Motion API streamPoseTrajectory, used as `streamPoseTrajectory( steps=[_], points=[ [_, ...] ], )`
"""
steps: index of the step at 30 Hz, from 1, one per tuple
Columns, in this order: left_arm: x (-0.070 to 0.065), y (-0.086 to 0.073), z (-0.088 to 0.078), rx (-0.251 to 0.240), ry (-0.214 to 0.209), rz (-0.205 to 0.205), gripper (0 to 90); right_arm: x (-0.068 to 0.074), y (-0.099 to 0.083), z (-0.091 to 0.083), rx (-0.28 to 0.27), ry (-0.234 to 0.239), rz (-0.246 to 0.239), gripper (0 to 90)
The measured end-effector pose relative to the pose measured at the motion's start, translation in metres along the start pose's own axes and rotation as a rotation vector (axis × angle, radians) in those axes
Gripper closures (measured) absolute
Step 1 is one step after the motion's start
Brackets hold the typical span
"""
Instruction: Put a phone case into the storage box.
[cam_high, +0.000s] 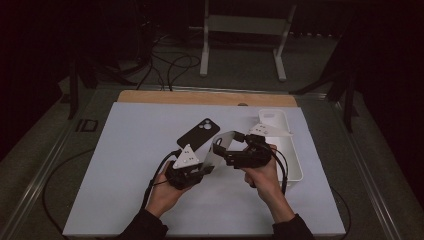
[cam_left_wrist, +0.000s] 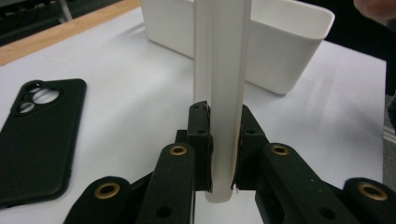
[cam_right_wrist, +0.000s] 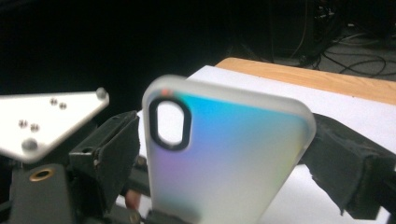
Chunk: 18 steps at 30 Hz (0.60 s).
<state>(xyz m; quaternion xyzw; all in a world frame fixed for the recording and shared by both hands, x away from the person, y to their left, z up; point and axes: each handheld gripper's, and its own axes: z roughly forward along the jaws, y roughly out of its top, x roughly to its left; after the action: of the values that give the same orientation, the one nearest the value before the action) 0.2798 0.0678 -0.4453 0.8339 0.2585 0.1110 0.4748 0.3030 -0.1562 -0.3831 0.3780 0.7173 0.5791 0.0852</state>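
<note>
Work sits at a midpoint, by my reading: 1 case is up in the air between the 2 grippers, and a second waits on the mat. At the left of the high view, the left gripper (cam_high: 200, 161) is pinched on the lower end of a frosted case (cam_high: 218, 146); the left gripper view shows its jaws pressed against both faces of that case (cam_left_wrist: 223, 93), which stands upright. The black case (cam_high: 199, 133) lies flat on the mat, just above and left of the grippers, untouched. Moving right, the right gripper (cam_high: 225, 141) has its jaws spread to either side of the frosted case (cam_right_wrist: 224, 154), near its edges; whether the pads press on it I cannot tell. What is left, I judge, is a handover or a drop into the white bin (cam_high: 292, 162) at right centre.

White mat (cam_high: 125, 170) covers a wooden table (cam_high: 200, 97). Beyond, the room is dark, with cables (cam_high: 170, 65) and a white stand (cam_high: 242, 45) on the floor.
</note>
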Motion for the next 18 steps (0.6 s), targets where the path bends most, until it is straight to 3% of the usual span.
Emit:
streamPoseTrajectory(
  steps=[8, 15, 18],
  points=[
    [-0.004, -0.002, 0.004, -0.011, 0.012, -0.012, 81.1, 0.004, -0.003, 0.005, -0.011, -0.047, 0.000, 15.5],
    [-0.004, -0.003, 0.002, -0.031, 0.030, -0.011, 81.2, -0.004, -0.009, 0.004, -0.034, -0.033, 0.061, 14.8],
    [-0.004, -0.002, 0.002, -0.043, 0.023, -0.016, 81.2, -0.003, -0.010, 0.007, -0.025, -0.024, 0.064, 13.7]
  ],
)
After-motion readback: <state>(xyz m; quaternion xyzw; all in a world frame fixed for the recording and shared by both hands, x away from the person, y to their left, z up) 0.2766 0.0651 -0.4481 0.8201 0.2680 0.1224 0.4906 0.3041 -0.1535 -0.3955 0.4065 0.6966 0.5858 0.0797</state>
